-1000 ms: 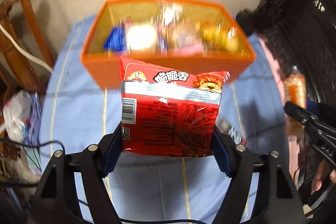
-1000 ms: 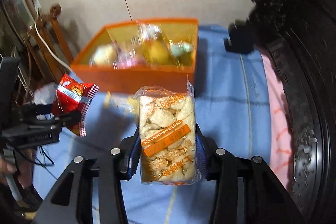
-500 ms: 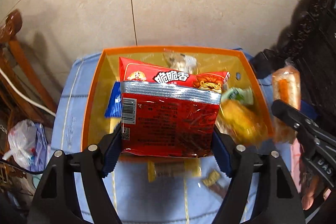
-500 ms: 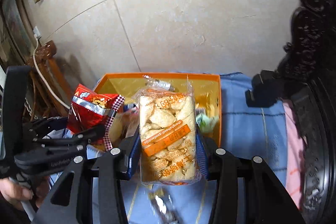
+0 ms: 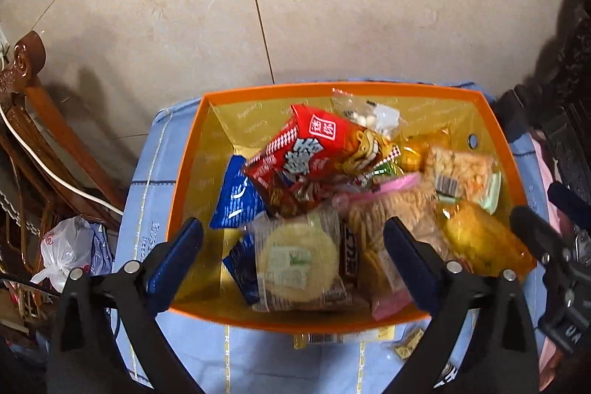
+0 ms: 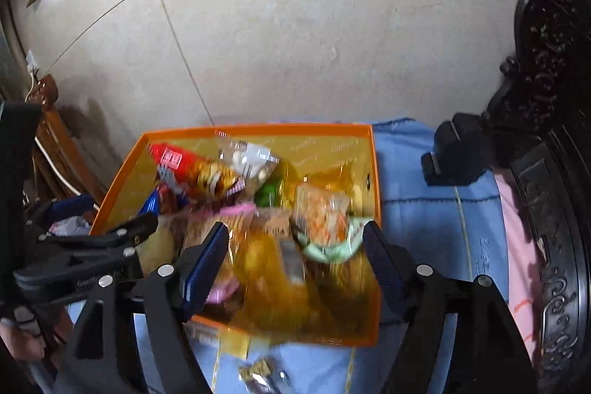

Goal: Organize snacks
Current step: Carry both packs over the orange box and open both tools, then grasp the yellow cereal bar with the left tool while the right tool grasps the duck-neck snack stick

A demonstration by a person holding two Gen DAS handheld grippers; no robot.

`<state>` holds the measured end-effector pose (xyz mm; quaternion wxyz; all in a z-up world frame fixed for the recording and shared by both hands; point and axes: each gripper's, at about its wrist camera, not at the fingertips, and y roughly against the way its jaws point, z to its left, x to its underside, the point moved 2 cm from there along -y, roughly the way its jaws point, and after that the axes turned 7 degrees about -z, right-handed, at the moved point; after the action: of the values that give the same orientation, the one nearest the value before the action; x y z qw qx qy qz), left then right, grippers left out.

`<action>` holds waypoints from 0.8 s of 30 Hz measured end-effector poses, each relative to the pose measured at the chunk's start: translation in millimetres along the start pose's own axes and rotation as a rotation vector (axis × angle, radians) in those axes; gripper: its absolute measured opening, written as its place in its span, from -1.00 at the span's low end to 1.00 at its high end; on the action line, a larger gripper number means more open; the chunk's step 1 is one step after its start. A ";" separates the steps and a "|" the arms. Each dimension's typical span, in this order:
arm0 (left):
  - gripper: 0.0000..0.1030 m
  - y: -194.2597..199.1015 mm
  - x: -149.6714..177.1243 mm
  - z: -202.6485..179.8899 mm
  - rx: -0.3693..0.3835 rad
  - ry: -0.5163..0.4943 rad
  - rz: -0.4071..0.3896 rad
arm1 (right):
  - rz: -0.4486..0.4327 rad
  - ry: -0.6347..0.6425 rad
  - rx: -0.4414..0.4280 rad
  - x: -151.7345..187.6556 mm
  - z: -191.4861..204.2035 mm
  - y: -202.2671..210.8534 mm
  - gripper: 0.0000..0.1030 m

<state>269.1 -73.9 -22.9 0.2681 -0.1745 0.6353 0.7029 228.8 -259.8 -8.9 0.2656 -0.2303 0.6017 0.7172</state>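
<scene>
- Step: drop-off into the orange box (image 5: pixel 495 150). Both grippers hang over it, angled down, each with nothing between its pads.
- Left gripper (image 5: pixel 291 246): jaws have just been opening and now stand wide and released. The red bag (image 5: pixel 314 150) lies in the box at frame centre, tilted on top of the other packs and clear of the pads.
- Right gripper (image 6: pixel 295 246): jaws have just been opening too, and it has let go. The cracker pack (image 6: pixel 321 209) with its orange band sits in the box near the right wall, just above the right pad; the left view shows it at centre right (image 5: pixel 458 168).
- Box contents: a blue pack (image 5: pixel 236 198) at the left, a round rice cake (image 5: pixel 295 261) at the lower middle and a yellow pack (image 5: pixel 476 239) at the lower right. The heap is loose and overlapping.
- Next move, as I judge it: lift both grippers back out without snagging wrappers, then go for what is left. At least 2 small wrapped pieces (image 5: pixel 406 346) lie on the cloth just below the box's near wall, and they call for a low, narrow pinch.
- Surface: a light blue cloth (image 6: pixel 424 209) with pale stitched lines, the box resting on it.
- Room: beige tiled floor fills the upper frame. Carved dark furniture (image 6: pixel 546 120) stands at the right edge, a wooden chair (image 5: pixel 37 120) with a white cable at the left, and a white plastic bag (image 5: pixel 66 250) below it.
</scene>
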 end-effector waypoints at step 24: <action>0.87 18.4 118.1 9.7 0.017 0.060 0.166 | 0.202 -0.048 0.001 149.0 -27.4 60.7 0.68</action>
<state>165.1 -46.8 -76.1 0.1912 -0.1398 0.6611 0.7119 77.0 -279.6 -65.5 0.2062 -0.1509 0.6156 0.7455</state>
